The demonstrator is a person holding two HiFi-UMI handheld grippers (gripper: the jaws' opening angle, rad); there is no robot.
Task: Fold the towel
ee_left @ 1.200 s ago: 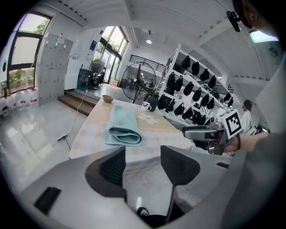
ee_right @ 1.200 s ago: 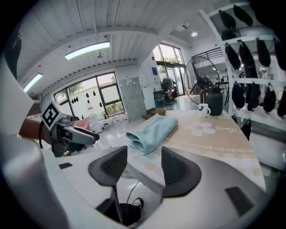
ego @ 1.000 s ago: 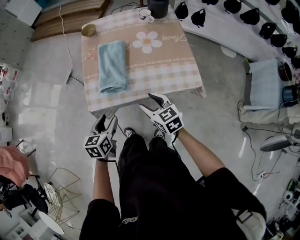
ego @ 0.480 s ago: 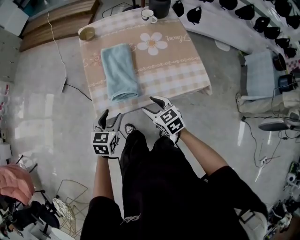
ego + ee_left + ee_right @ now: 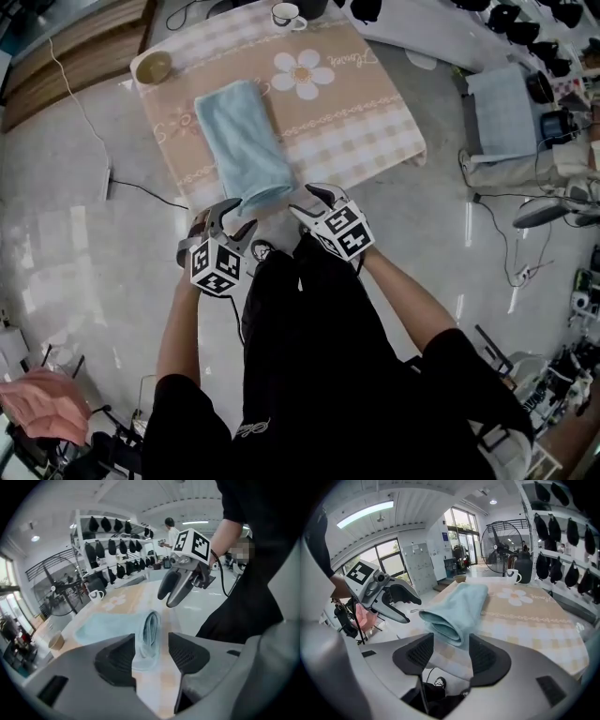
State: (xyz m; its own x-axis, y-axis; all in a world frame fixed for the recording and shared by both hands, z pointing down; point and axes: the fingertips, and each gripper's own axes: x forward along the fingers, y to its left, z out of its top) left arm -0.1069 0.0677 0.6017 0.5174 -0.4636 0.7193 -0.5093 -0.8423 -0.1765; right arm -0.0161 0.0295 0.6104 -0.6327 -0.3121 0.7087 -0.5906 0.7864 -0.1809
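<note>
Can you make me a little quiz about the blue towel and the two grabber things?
1. True or false: the light blue towel lies folded on the table.
2. Which thing stands nearest the flower print? A the white cup; B the brown bowl; C the black fan.
3. Fill in the gap: the jaws of the left gripper and the right gripper both stand ____, pressing on nothing.

Key: 1 true; 2 A; 3 open.
</note>
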